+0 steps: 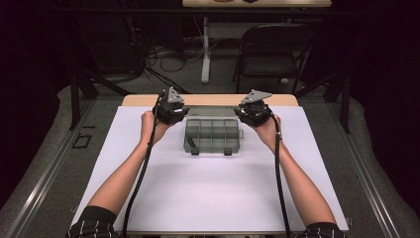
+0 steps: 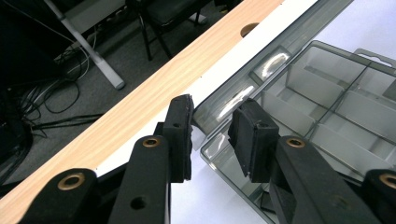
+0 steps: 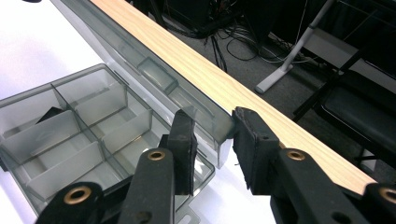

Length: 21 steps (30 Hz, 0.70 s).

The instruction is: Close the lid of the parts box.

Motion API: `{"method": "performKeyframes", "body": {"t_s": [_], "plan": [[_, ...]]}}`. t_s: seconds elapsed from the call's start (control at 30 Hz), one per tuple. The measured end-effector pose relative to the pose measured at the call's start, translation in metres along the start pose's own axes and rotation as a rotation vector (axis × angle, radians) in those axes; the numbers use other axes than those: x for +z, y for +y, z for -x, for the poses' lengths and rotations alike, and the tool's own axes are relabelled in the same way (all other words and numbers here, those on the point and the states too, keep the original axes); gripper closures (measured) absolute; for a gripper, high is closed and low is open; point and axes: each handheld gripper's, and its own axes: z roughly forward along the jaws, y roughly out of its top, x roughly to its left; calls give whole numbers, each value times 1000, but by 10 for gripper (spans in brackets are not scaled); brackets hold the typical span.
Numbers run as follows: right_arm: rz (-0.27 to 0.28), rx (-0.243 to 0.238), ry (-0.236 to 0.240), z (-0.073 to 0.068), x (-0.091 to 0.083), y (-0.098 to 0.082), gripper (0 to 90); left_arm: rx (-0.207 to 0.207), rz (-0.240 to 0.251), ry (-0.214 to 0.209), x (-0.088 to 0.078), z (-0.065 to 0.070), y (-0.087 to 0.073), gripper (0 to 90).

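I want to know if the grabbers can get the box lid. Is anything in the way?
Nothing visible is. The open lid of the clear compartment box stands with a corner already between the jaws of the left gripper and of the right gripper. The white table around the box looks bare.

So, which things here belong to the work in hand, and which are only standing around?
In the job: organizer box, its open lid, left gripper, right gripper.
Standing around: folding chair, floor cables, far table leg.
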Motion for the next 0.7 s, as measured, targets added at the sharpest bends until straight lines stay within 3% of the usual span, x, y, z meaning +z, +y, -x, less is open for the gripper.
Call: {"method": "performKeyframes", "body": {"t_s": [0.17, 0.3, 0.43, 0.6, 0.7], "plan": [[-2, -10, 2, -1, -1, -1, 684, -7, -4, 5, -1, 1, 0, 619], [-2, -13, 3, -1, -2, -2, 682, -24, 6, -11, -8, 0, 1, 437], [-3, -14, 1, -2, -2, -2, 681, -22, 43, -30, -23, -1, 4, 407], [-6, -18, 0, -4, -2, -3, 677, -21, 84, -9, -37, -2, 14, 700], [-9, -19, 3, -5, -3, -4, 673, -34, 72, 4, -34, -6, 21, 843]]}}
